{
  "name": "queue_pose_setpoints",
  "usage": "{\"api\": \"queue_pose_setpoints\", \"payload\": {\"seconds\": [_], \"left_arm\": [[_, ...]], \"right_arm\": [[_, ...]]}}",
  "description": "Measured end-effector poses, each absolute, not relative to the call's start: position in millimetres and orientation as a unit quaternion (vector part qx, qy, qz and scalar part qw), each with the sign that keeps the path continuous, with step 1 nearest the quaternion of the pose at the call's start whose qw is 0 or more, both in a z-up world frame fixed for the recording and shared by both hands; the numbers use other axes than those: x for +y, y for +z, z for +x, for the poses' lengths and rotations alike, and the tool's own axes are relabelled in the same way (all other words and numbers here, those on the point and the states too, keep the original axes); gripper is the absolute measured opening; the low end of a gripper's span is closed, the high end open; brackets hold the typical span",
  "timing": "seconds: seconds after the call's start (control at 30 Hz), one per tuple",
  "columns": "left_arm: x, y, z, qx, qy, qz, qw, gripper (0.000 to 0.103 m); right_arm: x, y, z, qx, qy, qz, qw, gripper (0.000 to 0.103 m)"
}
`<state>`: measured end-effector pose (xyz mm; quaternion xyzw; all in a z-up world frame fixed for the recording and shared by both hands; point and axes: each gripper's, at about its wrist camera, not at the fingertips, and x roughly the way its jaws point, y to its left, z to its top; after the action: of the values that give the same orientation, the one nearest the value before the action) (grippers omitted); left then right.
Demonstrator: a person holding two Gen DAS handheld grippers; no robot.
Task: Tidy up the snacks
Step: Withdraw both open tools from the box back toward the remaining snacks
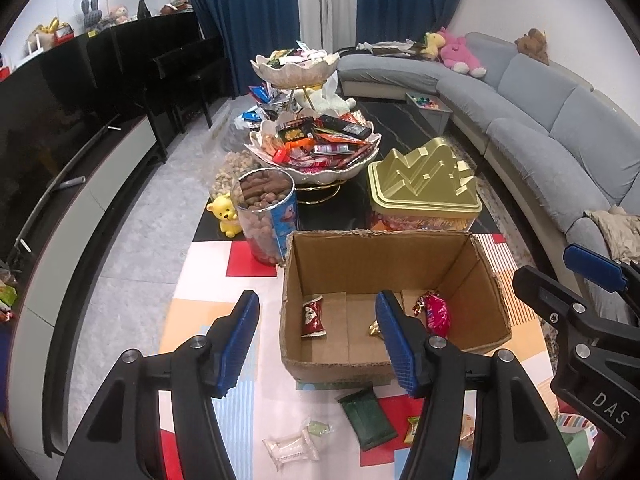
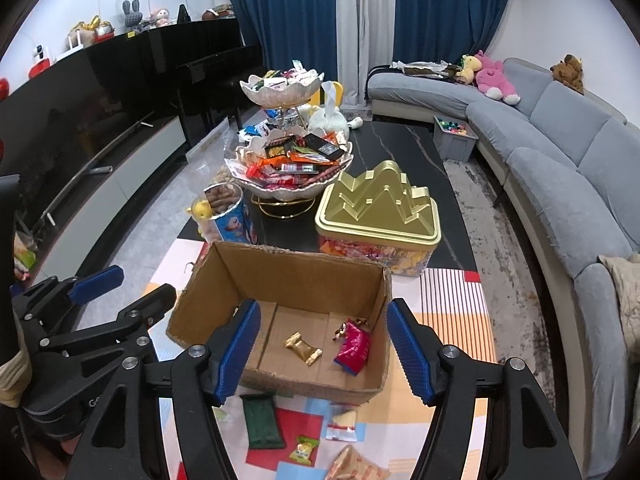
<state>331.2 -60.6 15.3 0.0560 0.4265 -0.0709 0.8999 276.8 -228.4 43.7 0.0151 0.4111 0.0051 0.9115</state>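
Grey sectional sofa (image 2: 560,152) runs down the right side of the room, plush toys on its far end. Black TV unit (image 1: 80,100) along the left wall.

Long dark counter (image 2: 400,152) in the middle, near end covered by a colour-block mat (image 2: 452,312).

Two-tier shell-shaped snack stand (image 2: 288,168) on the counter, both tiers piled with wrapped snacks. Gold mountain-shaped tin (image 2: 380,208) just right of it. Clear tub of nuts (image 1: 266,216) left of the tin, yellow bear figure (image 1: 226,214) beside it. Small grey bin (image 2: 454,138) of wrapped sweets at the counter's far right edge.

Open cardboard box (image 2: 280,280) sits on the mat, just in front of tub and tin. Inside, lying on the floor of the box:
- red-and-white packet (image 1: 313,316), left side
- magenta packet (image 2: 353,346), right side, small gold-foil sweet touching its top
- gold-wrapped candy (image 2: 303,347), roughly centre

Loose on the mat, near side of the box, outside it:
- dark green packet (image 2: 262,424)
- clear-wrapped white piece (image 1: 292,446) with a pale green sweet next to it
- yellow-green candy (image 2: 305,448)
- clear sachet (image 2: 342,426)
- striped orange-white packet (image 2: 356,468), cut off by the frame edge

Left claw (image 1: 316,344): spread, nothing between the pads, hanging over the box's near-left wall.
Right claw (image 2: 324,348): spread, also empty, over the box's near wall, pointing down into it. The two sit side by side, apart.
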Motion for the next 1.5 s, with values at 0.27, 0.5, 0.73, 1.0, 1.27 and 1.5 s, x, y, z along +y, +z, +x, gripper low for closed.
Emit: {"api": "queue_pose_setpoints", "payload": {"seconds": [0.27, 0.5, 0.73, 1.0, 1.27, 1.5], "left_arm": [[-51, 18, 317, 0.425, -0.066, 0.055, 0.901, 0.06], [-40, 9, 301, 0.432, -0.059, 0.053, 0.898, 0.06], [-31, -3, 289, 0.44, -0.052, 0.051, 0.895, 0.06], [-23, -15, 276, 0.443, -0.041, 0.055, 0.894, 0.06], [-15, -33, 265, 0.453, -0.031, 0.054, 0.889, 0.06], [-14, -51, 256, 0.465, -0.026, 0.055, 0.883, 0.062]], "right_arm": [[-223, 46, 263, 0.407, 0.006, 0.015, 0.913, 0.066], [-215, 38, 251, 0.412, 0.007, 0.014, 0.911, 0.066], [-207, 28, 241, 0.419, 0.008, 0.011, 0.908, 0.066], [-202, 14, 228, 0.425, 0.004, 0.009, 0.905, 0.066], [-197, -5, 216, 0.434, 0.0, 0.005, 0.901, 0.066], [-197, -20, 207, 0.444, -0.008, 0.003, 0.896, 0.066]]}}
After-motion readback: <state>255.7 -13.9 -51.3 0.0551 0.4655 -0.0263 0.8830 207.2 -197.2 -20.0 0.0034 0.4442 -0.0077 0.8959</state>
